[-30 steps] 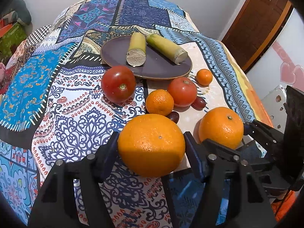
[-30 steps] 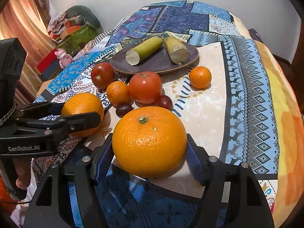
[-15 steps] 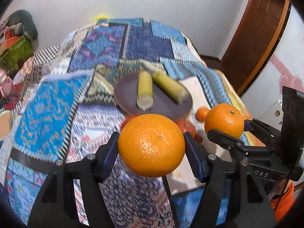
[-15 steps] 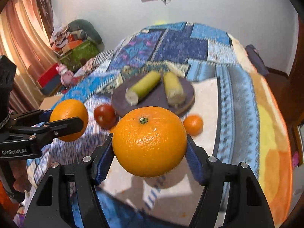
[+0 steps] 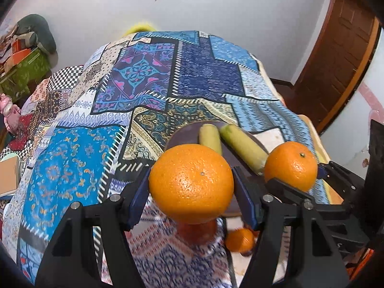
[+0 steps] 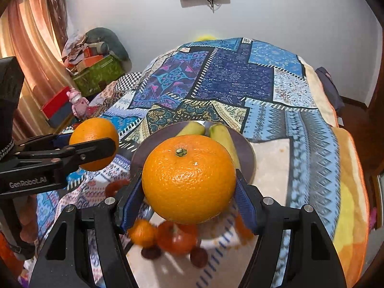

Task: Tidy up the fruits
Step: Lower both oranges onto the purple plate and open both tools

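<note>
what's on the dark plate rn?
Two yellow-green stalk pieces lie on the dark plate. The orange in the right gripper covers the plate's near part, so anything there is hidden.

Left gripper (image 5: 191,193) and right gripper (image 6: 189,193) are black plastic frames; blue ribbed pads (image 5: 244,201) line the fingers; silver screws stud the joints; white "GenRobot.AI" lettering marks one side.

Your left gripper (image 5: 192,192) and right gripper (image 6: 189,187) both hang above the surface (image 5: 148,91) — its far half lies open to you. On the dark plate (image 6: 247,153) two green stalks (image 6: 220,134) fill the far side. Below your jaws, blurred small fruits (image 6: 177,237) crowd the near cloth.
</note>
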`<state>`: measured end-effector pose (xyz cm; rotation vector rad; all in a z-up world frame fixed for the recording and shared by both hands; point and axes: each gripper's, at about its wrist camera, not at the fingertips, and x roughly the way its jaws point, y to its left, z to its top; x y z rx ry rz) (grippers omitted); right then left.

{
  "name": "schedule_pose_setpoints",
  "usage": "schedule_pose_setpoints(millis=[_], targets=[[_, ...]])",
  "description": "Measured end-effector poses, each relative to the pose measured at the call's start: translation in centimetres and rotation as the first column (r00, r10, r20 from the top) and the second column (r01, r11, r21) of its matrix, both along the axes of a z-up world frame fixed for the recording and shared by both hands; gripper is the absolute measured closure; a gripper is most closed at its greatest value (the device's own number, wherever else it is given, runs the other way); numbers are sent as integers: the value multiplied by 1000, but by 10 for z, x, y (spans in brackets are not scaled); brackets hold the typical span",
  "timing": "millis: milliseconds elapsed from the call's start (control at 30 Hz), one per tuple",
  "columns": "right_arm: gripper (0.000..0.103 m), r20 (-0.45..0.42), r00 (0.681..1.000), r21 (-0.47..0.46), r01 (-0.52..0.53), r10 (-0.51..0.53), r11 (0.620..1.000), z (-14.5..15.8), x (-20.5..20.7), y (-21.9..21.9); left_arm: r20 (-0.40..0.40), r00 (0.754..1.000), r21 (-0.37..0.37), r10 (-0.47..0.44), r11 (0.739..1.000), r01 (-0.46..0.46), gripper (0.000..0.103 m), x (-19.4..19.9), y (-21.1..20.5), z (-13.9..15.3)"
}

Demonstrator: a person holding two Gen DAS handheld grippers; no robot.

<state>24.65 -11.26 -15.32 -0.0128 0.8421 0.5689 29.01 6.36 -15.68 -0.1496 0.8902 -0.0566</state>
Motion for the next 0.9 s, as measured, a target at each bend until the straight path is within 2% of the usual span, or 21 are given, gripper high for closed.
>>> schedule_pose_setpoints(millis=[267,500,667,900], targets=[[37,-55,998,-22,-19,18,1000,-21,26,14,-67,998,-24,4,1000,-5,37,43,11,-31],[37,-53,998,-59,-29,26,998,-28,33,19,-114,994,11,2,1000,0,37,70,11,-54],[36,-50,998,-69,-50,47,996,-28,34,23,-114,993,25,-4,1000,7,37,73,9,-58],[36,-46,995,-99,-94,90,991,-31,26,31,-91,995,81,-30,996,38,36,70,-4,-53]])
